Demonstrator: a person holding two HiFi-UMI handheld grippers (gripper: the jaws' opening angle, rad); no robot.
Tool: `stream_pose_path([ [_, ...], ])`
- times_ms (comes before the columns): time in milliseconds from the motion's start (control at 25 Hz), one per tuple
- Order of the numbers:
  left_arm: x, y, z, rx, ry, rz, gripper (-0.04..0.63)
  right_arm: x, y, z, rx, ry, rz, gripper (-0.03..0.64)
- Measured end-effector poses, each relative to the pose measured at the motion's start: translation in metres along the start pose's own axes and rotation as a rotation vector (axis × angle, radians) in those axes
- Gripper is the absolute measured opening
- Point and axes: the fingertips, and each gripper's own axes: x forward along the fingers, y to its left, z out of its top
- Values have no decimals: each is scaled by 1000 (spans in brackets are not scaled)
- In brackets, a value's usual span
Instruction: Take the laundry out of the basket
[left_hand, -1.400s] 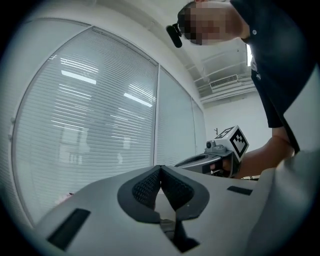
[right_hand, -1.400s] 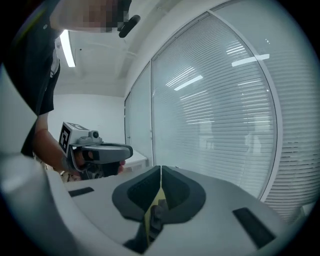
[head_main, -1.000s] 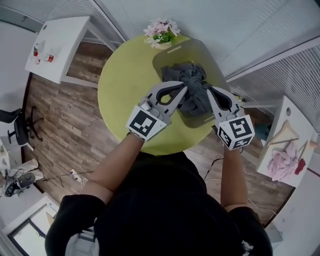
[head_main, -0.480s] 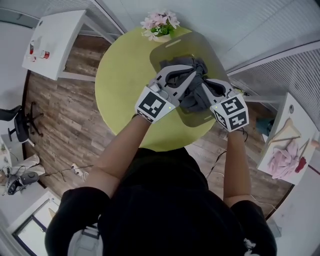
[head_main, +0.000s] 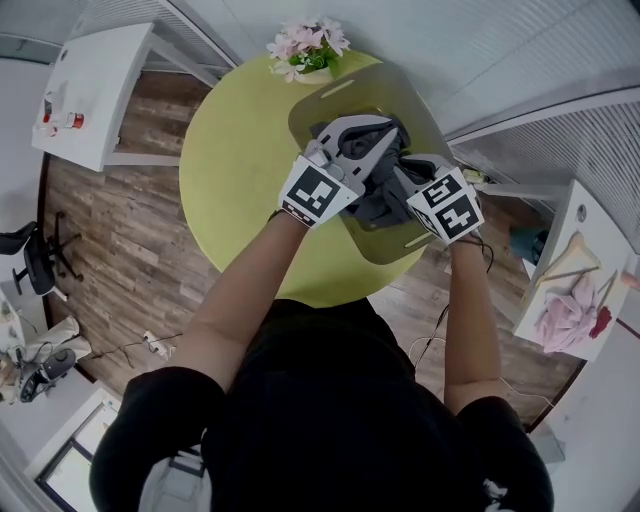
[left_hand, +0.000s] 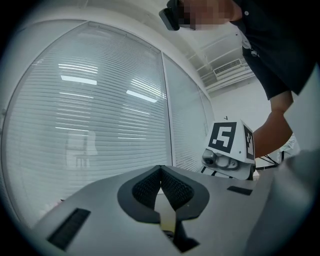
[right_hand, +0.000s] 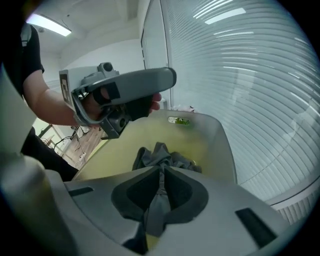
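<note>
Since the earlier frames both tools had travelled toward 12 o'clock in the head view, from the basket's near rim to over its middle, and had drawn closer together. The right one had also tipped downward. The laundry (head_main: 375, 200), a bunched dark grey cloth, lay inside the basket (head_main: 420, 105) on the round green bench (head_main: 240, 170). The basket's long axis ran from about 11 to 5 o'clock.

The right tool (head_main: 402, 180) was the nearer. It pointed steeply down into the heap from 4 o'clock, its jaws closed on a fold of the cloth. The right gripper view showed the strip pinched between the pads (right_hand: 172, 192), with the rest of the heap just beyond at 12 o'clock.

The left tool (head_main: 388, 140) came in from 8 o'clock and pointed level across the top of the heap toward the window blinds (left_hand: 100, 120). Its jaws were pressed together at the tips with nothing between them, so it held no cloth.

Judged from this, the lift depended on the right hand. The cloth had to rise clear of the basket wall, most likely straight up, then out toward 5 o'clock.
</note>
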Motion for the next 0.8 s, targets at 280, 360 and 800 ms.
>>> stream_pose_path([
  [280,19,12,-6,-33,-24,-43,9,37,-11,-25,-12,152,25,86],
  [360,25,16,-5,-30,-30,-46,9,46,-12,-32,-10,192,39,114],
  [800,49,28,-36,-23,-1,-65,9,97,-14,-61,19,330,97,273],
])
